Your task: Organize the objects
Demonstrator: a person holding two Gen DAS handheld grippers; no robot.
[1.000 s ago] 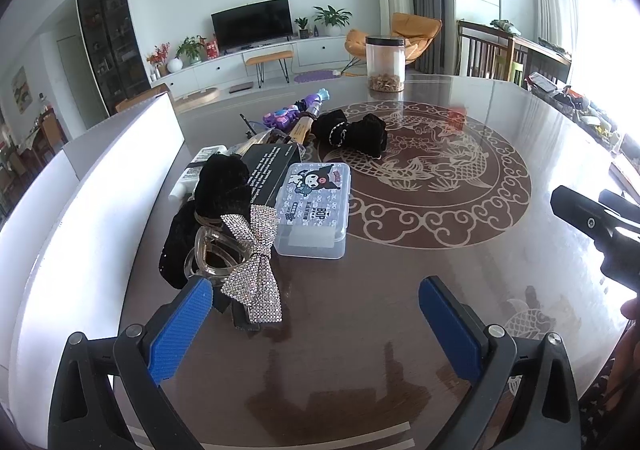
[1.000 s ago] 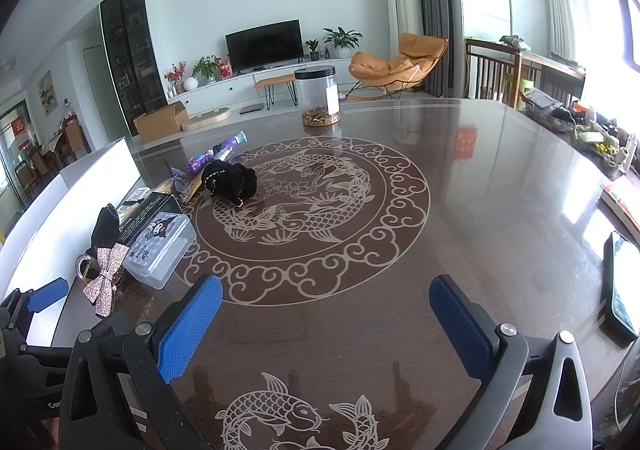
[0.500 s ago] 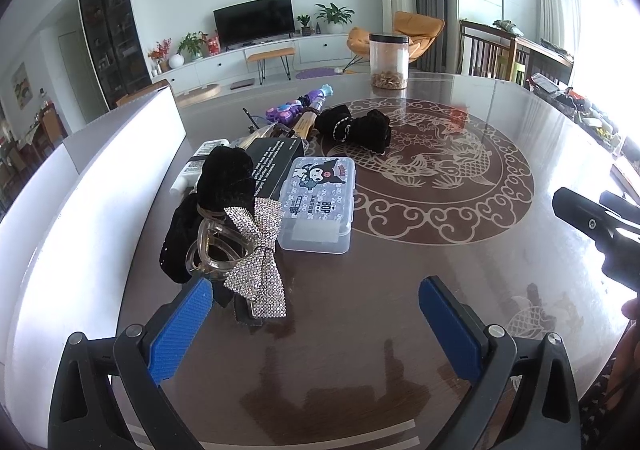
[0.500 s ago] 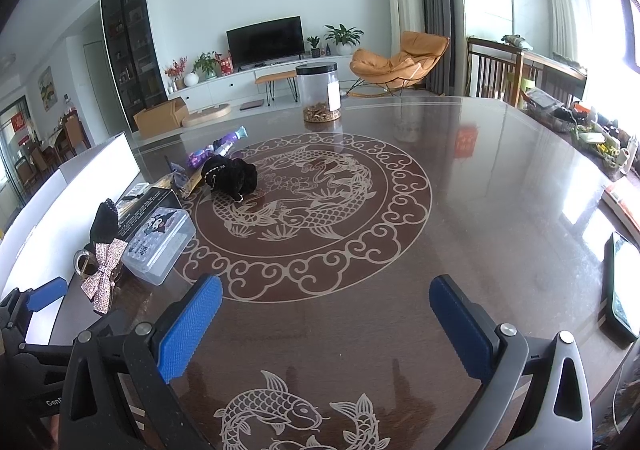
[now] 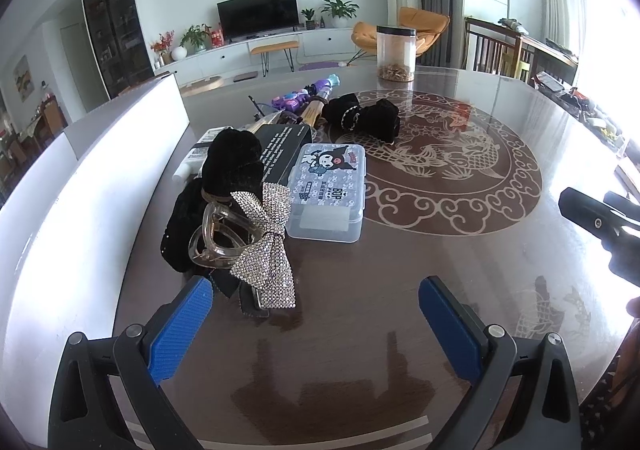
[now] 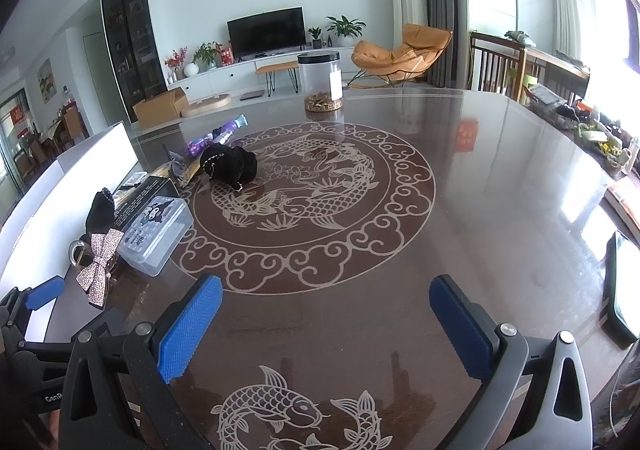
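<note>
Left gripper [image 5: 316,314]: jaws spread wide, nothing between the blue pads, hovering low over the table; its left pad tip sits just beside the bottom of the accessory pile
Right gripper [image 6: 326,320]: jaws equally wide apart, empty, over bare table near the carp inlay; in the left wrist view only its dark body shows at 3 o'clock
Table [image 5: 400,330]: dark glossy top with a pale dragon medallion in the middle
Rhinestone bow [image 5: 267,246]: at 10 o'clock from the left gripper, lying over a clear claw clip [image 5: 218,230], its lower edge hanging towards the left pad
Black velvet scrunchie [image 5: 232,162]: at 11 o'clock, piled behind the bow and touching it
Clear storage case [image 5: 330,190]: lid shut, cartoon sticker on top, at 12 o'clock, just right of the bow and touching the medallion's edge
Black box [image 5: 280,146]: behind the case, white print on its side
Black fabric piece with chain [image 5: 364,118]: further off at 12 o'clock, on the medallion's rim
Purple toy [image 5: 304,96]: behind the black box, far side of the pile
Clear jar [image 5: 396,52]: black lid, brown contents at the bottom, far edge of the table at 1 o'clock, well apart from the pile
Phone [image 6: 622,282]: right wrist view, 3 o'clock, at the table's edge
</note>
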